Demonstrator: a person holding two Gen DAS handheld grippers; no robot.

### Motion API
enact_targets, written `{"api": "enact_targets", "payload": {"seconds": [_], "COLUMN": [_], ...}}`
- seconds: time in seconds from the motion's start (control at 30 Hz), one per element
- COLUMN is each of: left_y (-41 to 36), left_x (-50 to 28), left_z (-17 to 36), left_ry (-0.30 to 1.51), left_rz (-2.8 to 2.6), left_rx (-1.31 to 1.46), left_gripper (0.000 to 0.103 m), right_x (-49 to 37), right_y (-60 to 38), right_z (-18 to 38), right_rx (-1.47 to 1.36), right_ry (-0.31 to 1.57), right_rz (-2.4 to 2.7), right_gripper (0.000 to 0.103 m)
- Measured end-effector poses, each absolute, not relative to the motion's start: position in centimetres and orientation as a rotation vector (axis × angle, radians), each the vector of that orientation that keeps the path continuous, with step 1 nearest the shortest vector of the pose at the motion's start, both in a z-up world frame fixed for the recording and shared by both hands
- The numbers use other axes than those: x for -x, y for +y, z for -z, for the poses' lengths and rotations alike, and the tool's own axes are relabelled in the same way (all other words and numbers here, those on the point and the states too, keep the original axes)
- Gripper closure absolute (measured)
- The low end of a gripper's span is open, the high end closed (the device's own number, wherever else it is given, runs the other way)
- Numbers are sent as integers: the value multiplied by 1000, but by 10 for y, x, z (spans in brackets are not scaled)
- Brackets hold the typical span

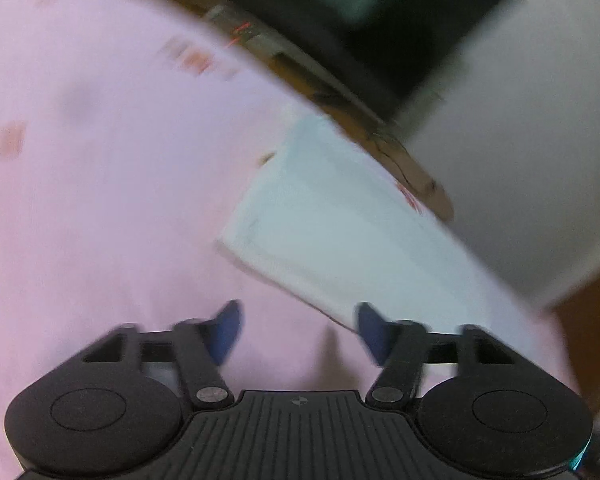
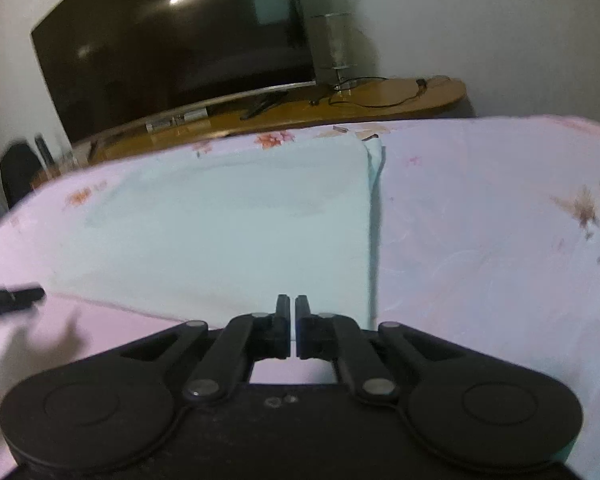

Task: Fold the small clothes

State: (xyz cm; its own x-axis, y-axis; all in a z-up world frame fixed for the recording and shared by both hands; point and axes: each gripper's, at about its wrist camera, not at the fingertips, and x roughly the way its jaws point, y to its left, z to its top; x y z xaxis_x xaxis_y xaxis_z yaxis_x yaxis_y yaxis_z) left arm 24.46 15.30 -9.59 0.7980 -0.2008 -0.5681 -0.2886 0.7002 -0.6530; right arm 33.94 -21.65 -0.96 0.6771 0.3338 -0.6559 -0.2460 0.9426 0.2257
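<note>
Two claws over the bed: right gripper point(image 2: 292, 312) pinched fully together, nothing visibly caught between the pads, poised at the near edge of the pale blue garment point(image 2: 220, 220). Left gripper point(image 1: 298, 332) parted to a middling gap, empty, just short of the garment's corner. Garment lying flat as a neat rectangle on the pink floral sheet point(image 2: 480, 220). Probably partly folded; further folds likely left.
</note>
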Motion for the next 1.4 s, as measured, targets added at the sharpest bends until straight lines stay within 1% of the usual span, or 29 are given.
{"api": "enact_targets", "payload": {"seconds": [0.1, 0.13, 0.17, 0.2, 0.23, 0.27, 0.33, 0.47, 0.6, 0.77, 0.8, 0.83, 0.87, 0.9, 0.93, 0.97, 1.03, 1.3, 1.33, 1.37, 1.4], "left_y": [165, 167, 168, 168, 168, 167, 164, 157, 156, 163, 163, 160, 159, 156, 152, 149, 146, 155, 154, 155, 157], "left_x": [-248, -252, -256, -259, -262, -264, -266, -273, -273, -274, -270, -262, -252, -246, -240, -238, -241, -270, -273, -274, -278], "left_z": [112, 116, 120, 124, 129, 135, 144, 143, 142, 137, 135, 131, 130, 128, 126, 123, 120, 122, 122, 125, 132], "left_ry": [593, 582, 577, 573, 564, 558, 513, 473, 461, 487, 477, 476, 478, 441, 402, 382, 382, 347, 353, 371, 397], "left_rz": [-71, -76, -85, -97, -108, -125, -142, -157, -151, -142, -139, -154, -172, -154, -142, -145, -150, -165, -164, -164, -143], "left_rx": [1012, 1052, 1077, 1099, 1124, 1149, 1199, 1212, 1222, 1202, 1201, 1192, 1188, 1182, 1168, 1148, 1133, 1214, 1219, 1236, 1272], "left_gripper": [47, 52, 61, 67, 79, 93, 94, 94, 94, 94, 94, 91, 71, 63, 49, 42, 39, 40, 50, 78, 95], "right_x": [-341, -342, -345, -349, -354, -361, -375, -406, -438, -449, -446, -446, -447, -445, -444, -442, -439, -442, -443, -444, -445], "right_y": [-200, -195, -192, -189, -186, -185, -183, -174, -156, -138, -136, -135, -136, -136, -136, -136, -137, -147, -148, -147, -147], "right_z": [6, 5, 4, 3, 3, 3, 4, 16, 35, 51, 53, 55, 56, 57, 58, 58, 58, 53, 53, 53, 52], "right_rx": [-111, -118, -134, -156, -181, -214, -290, -407, -448, -445, -437, -432, -431, -429, -427, -429, -429, -434, -441, -446, -450], "right_ry": [754, 752, 751, 751, 752, 750, 737, 733, 767, 805, 817, 829, 833, 835, 838, 842, 847, 830, 824, 822, 817], "right_rz": [-355, -367, -378, -385, -388, -391, -403, -444, -482, -495, -487, -486, -490, -495, -497, -499, -499, -478, -481, -483, -487], "right_gripper": [98, 98, 98, 98, 98, 99, 100, 100, 100, 100, 100, 100, 100, 100, 100, 100, 100, 100, 100, 100, 100]}}
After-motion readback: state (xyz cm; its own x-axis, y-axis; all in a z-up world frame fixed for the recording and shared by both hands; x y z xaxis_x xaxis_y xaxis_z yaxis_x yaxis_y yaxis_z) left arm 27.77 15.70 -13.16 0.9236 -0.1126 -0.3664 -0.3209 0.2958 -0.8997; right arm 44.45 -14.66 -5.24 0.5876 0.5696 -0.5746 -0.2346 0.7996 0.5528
